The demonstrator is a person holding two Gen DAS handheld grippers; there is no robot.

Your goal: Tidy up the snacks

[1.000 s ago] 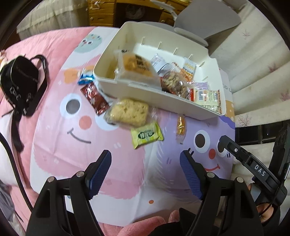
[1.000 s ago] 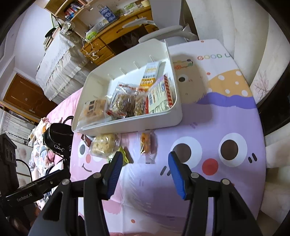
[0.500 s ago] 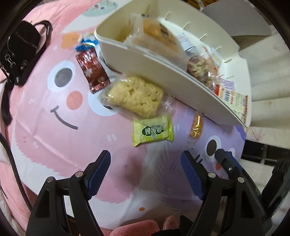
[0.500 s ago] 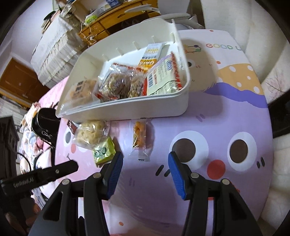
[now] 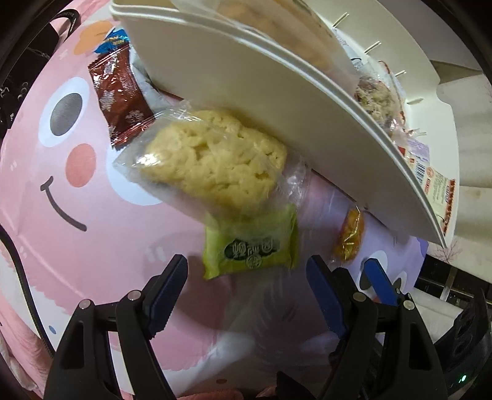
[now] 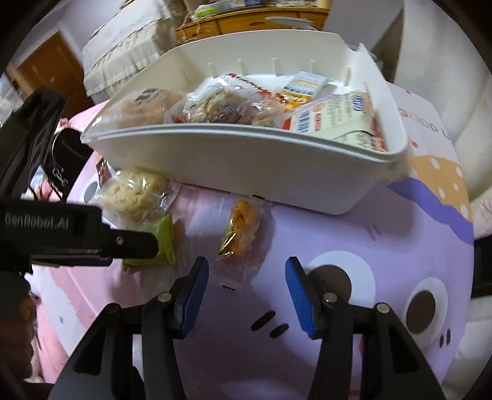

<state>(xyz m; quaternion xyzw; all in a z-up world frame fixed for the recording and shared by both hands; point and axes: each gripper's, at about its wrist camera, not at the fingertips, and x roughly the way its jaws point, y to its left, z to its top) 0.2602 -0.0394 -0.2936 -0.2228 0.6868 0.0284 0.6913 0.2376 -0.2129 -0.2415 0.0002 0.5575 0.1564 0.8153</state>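
Observation:
A white bin (image 5: 276, 92) (image 6: 246, 160) holds several wrapped snacks. In front of it on the cartoon cloth lie a clear-wrapped yellow rice cake (image 5: 215, 163) (image 6: 135, 194), a green packet (image 5: 249, 249) (image 6: 164, 243), an orange snack in clear wrap (image 5: 350, 237) (image 6: 240, 227), a brown packet (image 5: 120, 95) and a blue packet (image 5: 112, 41). My left gripper (image 5: 247, 292) hangs open just short of the green packet, touching nothing. The right gripper (image 6: 246, 292) is open too, with the orange snack just beyond its tips. Its blue fingers (image 5: 378, 281) show in the left wrist view.
A black bag (image 6: 66, 160) with a strap lies at the cloth's left edge. Beyond the bin stand a wooden dresser (image 6: 255, 18) and a covered piece of furniture (image 6: 129, 52). White cushions (image 6: 446, 61) border the right side. A hand (image 6: 18, 323) grips the left tool.
Both grippers have come down and closer to the loose snacks. The green packet now sits just ahead of the left fingers, the orange snack ahead of the right. Neither opening changed.

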